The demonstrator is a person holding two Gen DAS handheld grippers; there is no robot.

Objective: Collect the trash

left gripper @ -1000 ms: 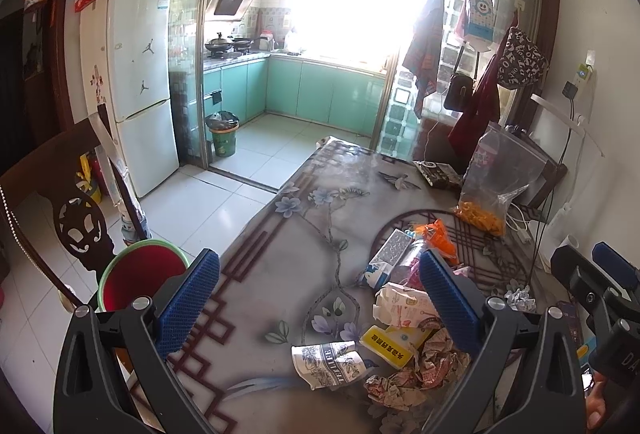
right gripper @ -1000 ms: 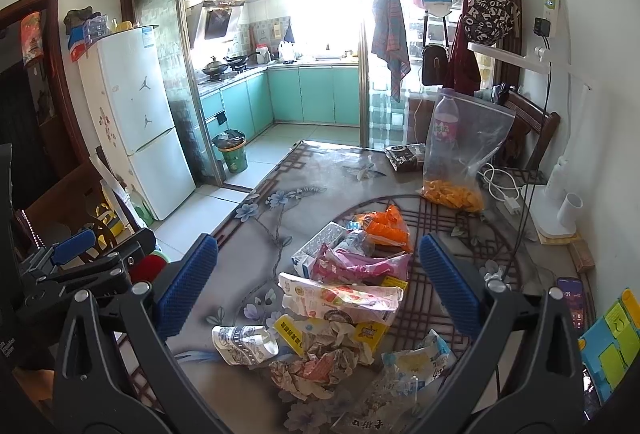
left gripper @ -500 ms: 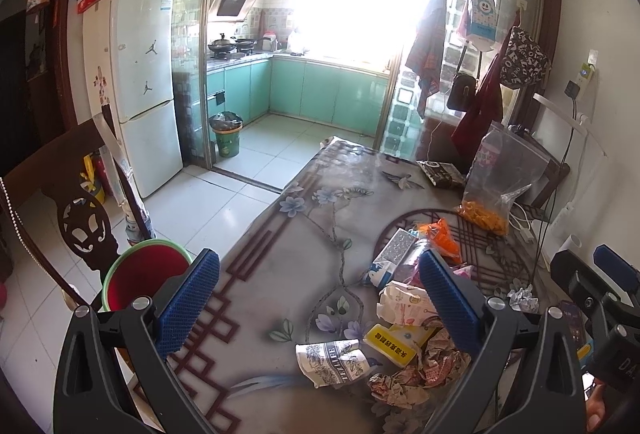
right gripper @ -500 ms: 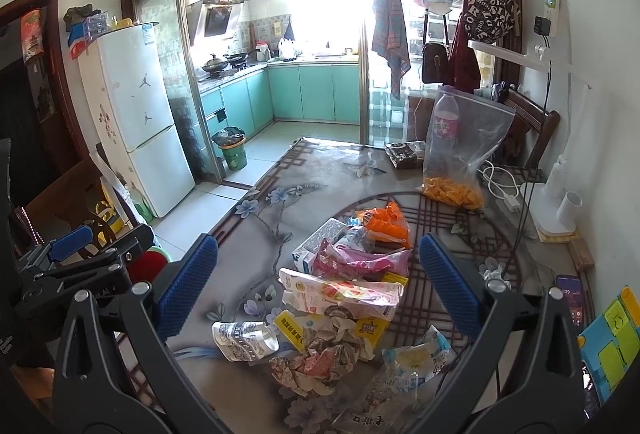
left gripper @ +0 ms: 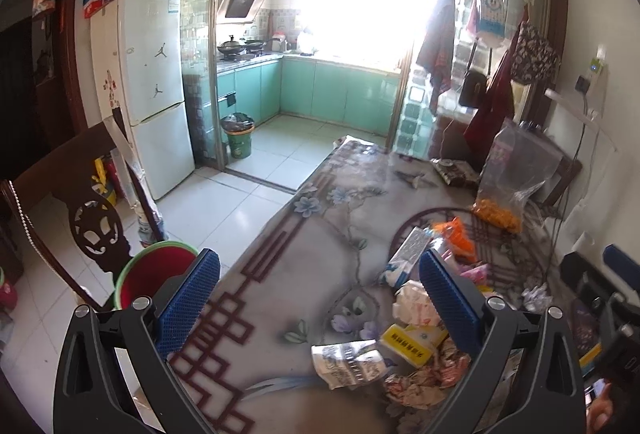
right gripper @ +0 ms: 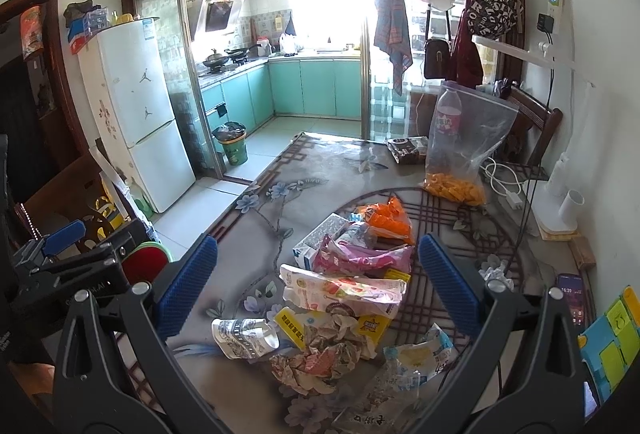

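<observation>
A heap of trash (right gripper: 344, 290) lies on the flower-patterned table (right gripper: 280, 202): a crushed paper cup (right gripper: 244, 337), a yellow box (right gripper: 294, 326), a pink wrapper (right gripper: 360, 258), an orange wrapper (right gripper: 386, 220), a small carton (right gripper: 318, 238) and crumpled paper (right gripper: 320, 362). My right gripper (right gripper: 316, 284) is open and empty above the heap. My left gripper (left gripper: 318, 298) is open and empty over the table, left of the heap (left gripper: 416, 338), with the cup (left gripper: 348, 358) below it. A red bin (left gripper: 154, 274) stands on the floor beside the table.
A clear bag with orange snacks (right gripper: 460, 154) and a bottle stands at the far right. A phone (right gripper: 572, 298), a white lamp base (right gripper: 556, 202) and cables lie along the right edge. A dark wooden chair (left gripper: 80, 210) stands at the left.
Both grippers have drifted slightly, so the trash heap sits a little lower in the right wrist view. Nothing was picked up; both stay open.
</observation>
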